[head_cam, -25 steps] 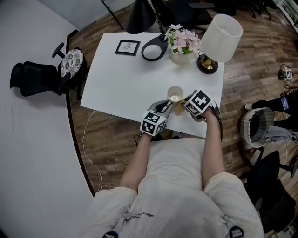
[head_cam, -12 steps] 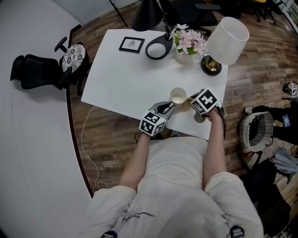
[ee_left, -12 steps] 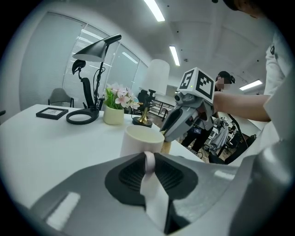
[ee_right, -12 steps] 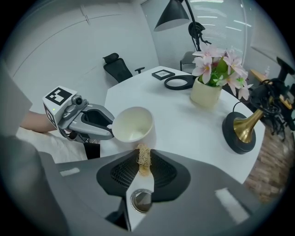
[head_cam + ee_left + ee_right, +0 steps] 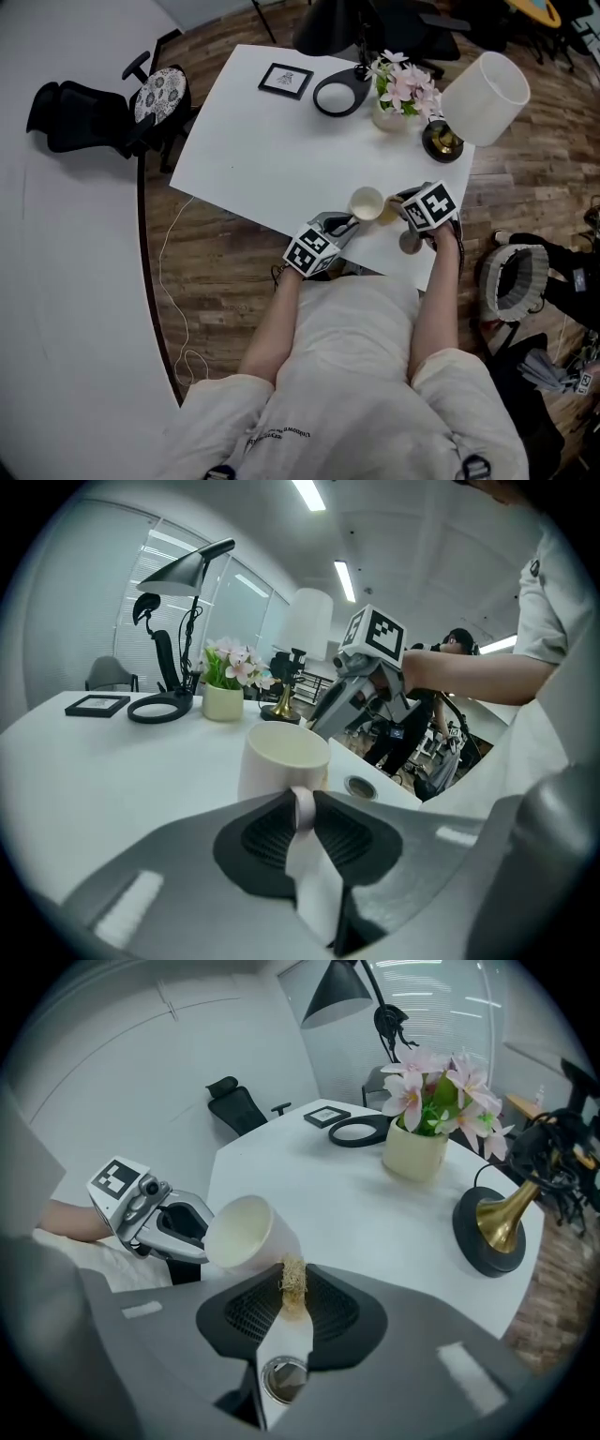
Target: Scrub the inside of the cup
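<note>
Cup is by the white table's near edge, twd its right corner; a cable hole is just beside it. Bare tabletop is open behind & to the left. L gripper has its jaws pinched on the cup handle. R gripper squeezes a tan fibrous scrub pad close to the cup rim. 2 grippers, 1 cup, 1 pad, 1 white-shade lamp, 1 flower pot, 1 picture frame, 1 black ring base. Wood floor; black office chair at left

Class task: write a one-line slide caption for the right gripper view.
Right gripper pinches a tan fibrous scrubber just outside the cream cup, which the left gripper holds by its handle.
</note>
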The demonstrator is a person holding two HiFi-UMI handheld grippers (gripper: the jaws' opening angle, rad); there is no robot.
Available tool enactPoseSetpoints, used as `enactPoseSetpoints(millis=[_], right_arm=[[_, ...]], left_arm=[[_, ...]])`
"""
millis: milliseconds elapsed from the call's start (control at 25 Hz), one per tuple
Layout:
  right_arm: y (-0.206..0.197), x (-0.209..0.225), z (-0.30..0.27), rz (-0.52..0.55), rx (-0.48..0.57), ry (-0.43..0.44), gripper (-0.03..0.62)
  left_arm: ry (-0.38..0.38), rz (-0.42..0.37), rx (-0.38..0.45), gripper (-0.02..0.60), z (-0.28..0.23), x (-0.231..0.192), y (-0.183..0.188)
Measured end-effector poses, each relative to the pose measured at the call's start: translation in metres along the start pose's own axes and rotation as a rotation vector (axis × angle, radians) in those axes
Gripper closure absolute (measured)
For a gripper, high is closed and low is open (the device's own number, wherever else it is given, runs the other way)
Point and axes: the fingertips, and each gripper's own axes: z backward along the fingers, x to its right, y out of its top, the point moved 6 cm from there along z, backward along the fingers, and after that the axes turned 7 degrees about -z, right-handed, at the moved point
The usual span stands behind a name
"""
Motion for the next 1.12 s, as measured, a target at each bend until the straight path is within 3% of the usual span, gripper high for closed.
enactPoseSetpoints(millis=[600, 1120], right_arm=[[0.027, 0.0, -0.011, 0.013, 0.004, -0.054, 0.496], [0.059, -0.006, -0.022, -0.015, 0.025, -0.091, 0.497]], left_arm=[[-0.069, -0.006, 0.003, 0.52, 0.009, -0.005, -0.003], [-0.167, -0.071, -0.018, 0.52, 0.018, -0.022, -0.004]])
